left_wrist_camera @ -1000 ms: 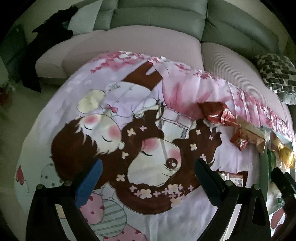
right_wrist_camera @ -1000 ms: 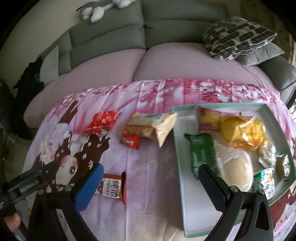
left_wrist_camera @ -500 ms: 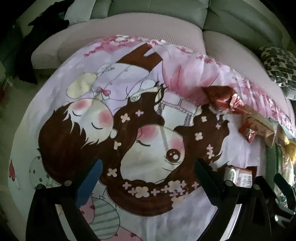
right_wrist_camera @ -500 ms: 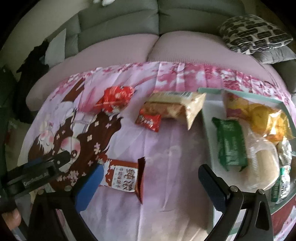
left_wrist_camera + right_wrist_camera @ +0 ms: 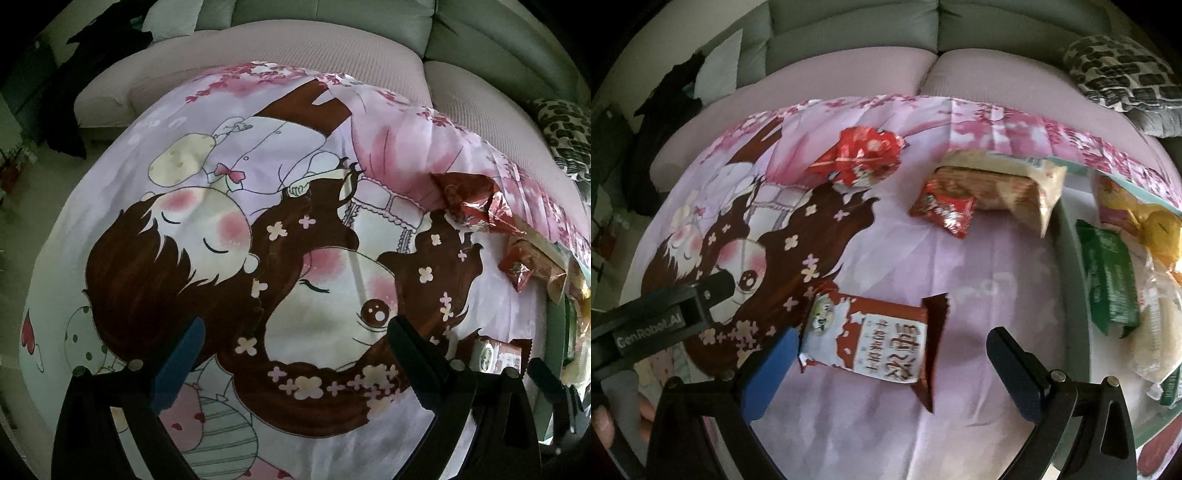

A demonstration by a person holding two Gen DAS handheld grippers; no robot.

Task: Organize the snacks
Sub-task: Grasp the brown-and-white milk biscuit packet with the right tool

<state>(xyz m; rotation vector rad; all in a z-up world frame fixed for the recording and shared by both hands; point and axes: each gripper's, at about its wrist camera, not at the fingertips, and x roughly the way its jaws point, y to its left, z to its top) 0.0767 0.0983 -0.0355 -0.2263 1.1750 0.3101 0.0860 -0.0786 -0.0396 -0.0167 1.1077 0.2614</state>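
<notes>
- Your right hand-held gripper [image 5: 890, 363] is spread wide, and the brown-and-white foil snack packet with red Chinese lettering [image 5: 877, 341] lies flat on the cartoon-printed pink cloth [image 5: 979, 266] between its fingers, nearer the blue-padded one.
- That packet looks light, thin and crinkly; its film is likely slick, so a pinch across the padded middle should hold better than one on the loose crimped end flaps.
- Your left hand-held gripper [image 5: 295, 363] is also spread, holding nothing, over the printed cloth well away from the snacks.
- Loose on the cloth farther back: a crumpled shiny red foil bag [image 5: 860, 157], a small red sachet [image 5: 943, 206] touching a beige clear-wrapped cake pack [image 5: 1008, 184]. All look soft and easily crushed.
- The pale green-rimmed tray [image 5: 1067, 236] at the right already holds a green packet [image 5: 1112, 273], a yellow-filled clear bag [image 5: 1156, 225], a pale round bun in clear wrap [image 5: 1160, 332] and smaller items at its near edge too blurred to name.
- The bare tray floor along its left side looks like room for the packet.
</notes>
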